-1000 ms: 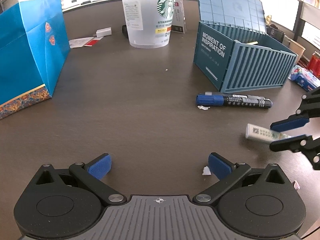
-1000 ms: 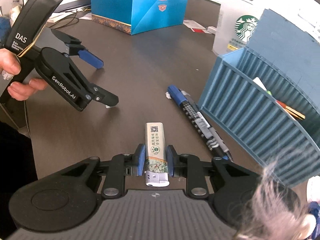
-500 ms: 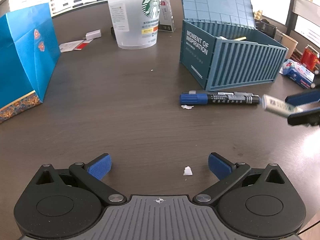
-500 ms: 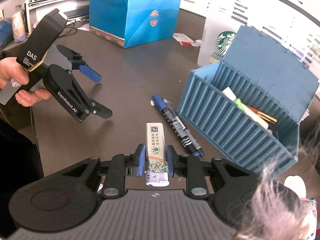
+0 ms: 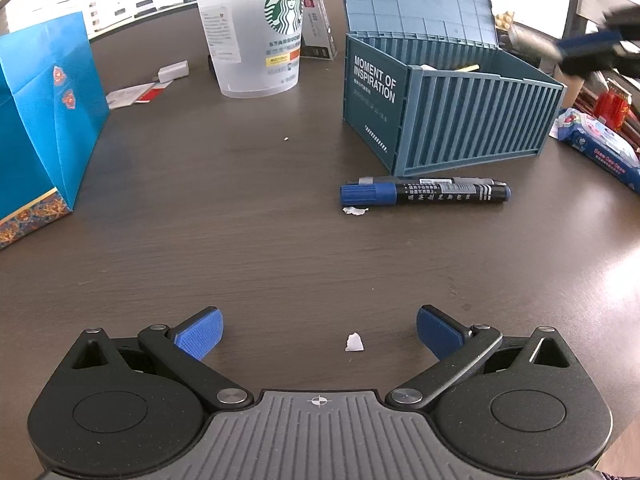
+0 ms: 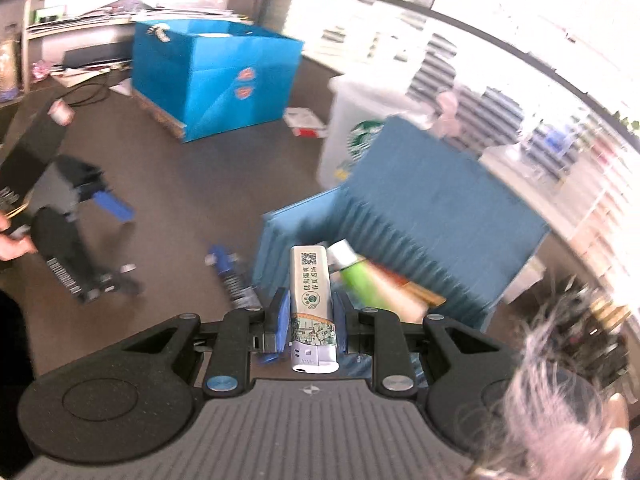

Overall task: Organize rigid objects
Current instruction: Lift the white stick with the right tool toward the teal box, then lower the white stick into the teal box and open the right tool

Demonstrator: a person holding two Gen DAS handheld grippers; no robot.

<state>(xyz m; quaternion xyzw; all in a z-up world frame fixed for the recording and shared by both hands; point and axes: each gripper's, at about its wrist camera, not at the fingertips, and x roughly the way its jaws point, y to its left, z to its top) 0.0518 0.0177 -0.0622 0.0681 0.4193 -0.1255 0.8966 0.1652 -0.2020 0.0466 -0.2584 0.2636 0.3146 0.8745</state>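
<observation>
My right gripper (image 6: 311, 312) is shut on a white printed lighter (image 6: 311, 292) and holds it in the air above the open blue container box (image 6: 420, 224). Both show blurred at the top right of the left wrist view, the gripper (image 5: 580, 50) above the box (image 5: 452, 108). The box holds pens and a green marker (image 6: 360, 276). A blue and black marker (image 5: 424, 193) lies on the table in front of the box. My left gripper (image 5: 318, 330) is open and empty, low over the table.
A Starbucks cup (image 5: 256, 28) stands behind the box. A blue gift bag (image 5: 40, 120) stands at the left. A wipes pack (image 5: 600, 152) lies at the right. Small paper scraps (image 5: 354, 342) lie on the dark wooden table (image 5: 200, 220).
My right gripper has lifted the lighter off the table and carried it up over the container box. My left gripper has stayed open and shifted only a little.
</observation>
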